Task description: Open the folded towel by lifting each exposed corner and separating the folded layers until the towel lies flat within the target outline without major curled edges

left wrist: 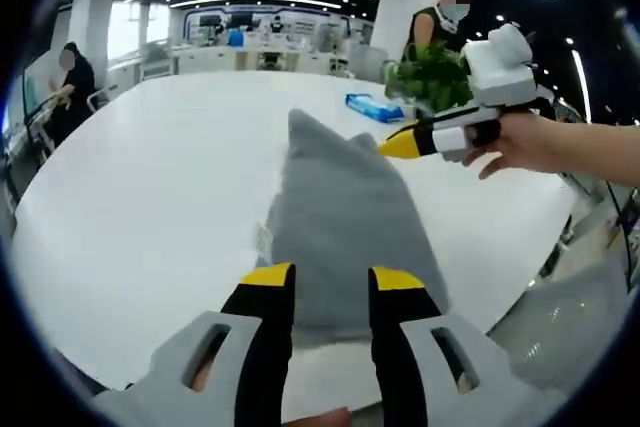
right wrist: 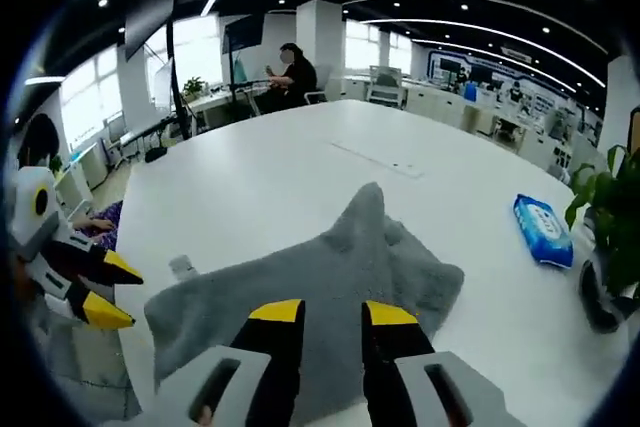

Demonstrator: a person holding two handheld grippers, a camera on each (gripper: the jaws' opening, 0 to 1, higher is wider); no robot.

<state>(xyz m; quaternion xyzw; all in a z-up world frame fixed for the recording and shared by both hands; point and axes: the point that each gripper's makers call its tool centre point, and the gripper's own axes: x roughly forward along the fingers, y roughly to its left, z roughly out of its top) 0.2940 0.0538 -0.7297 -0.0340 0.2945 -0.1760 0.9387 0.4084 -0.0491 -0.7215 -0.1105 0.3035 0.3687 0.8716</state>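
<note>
desk (left wrist: 150,177): one, big, white. towel (left wrist: 345,237): one, grey, lying rumpled on the desk, not flat; one corner peaks up at the far side. Can't make out any target outline in either view

left claw (left wrist: 333,282): jaws parted, nothing between them, tips over the near edge of the towel. Can't tell if they touch the cloth. In the right gripper view it sits off the towel's left edge, also parted

right claw (right wrist: 331,315): jaws parted, empty, tips over the towel's near side. In the left gripper view its yellow tip is just beside the raised part of the towel, touching or not I can't tell, with a hand (left wrist: 520,142) holding it

Step in hand, my read: pick a corner each and spread. To do it well:
- grab only the top layer at a corner, not the whole stack
- pull the two corners apart, low over the desk, so the edges don't curl
- work the peaked corner first, it's the most exposed
- release only once the cloth lies down

Counts, big to small: 1 desk, 1 towel, 2 claws, 1 potted plant (right wrist: 610,207), 1 blue wipes pack (right wrist: 543,230), 1 small grey bit (right wrist: 183,267) on the desk beside the towel, can't identify
</note>
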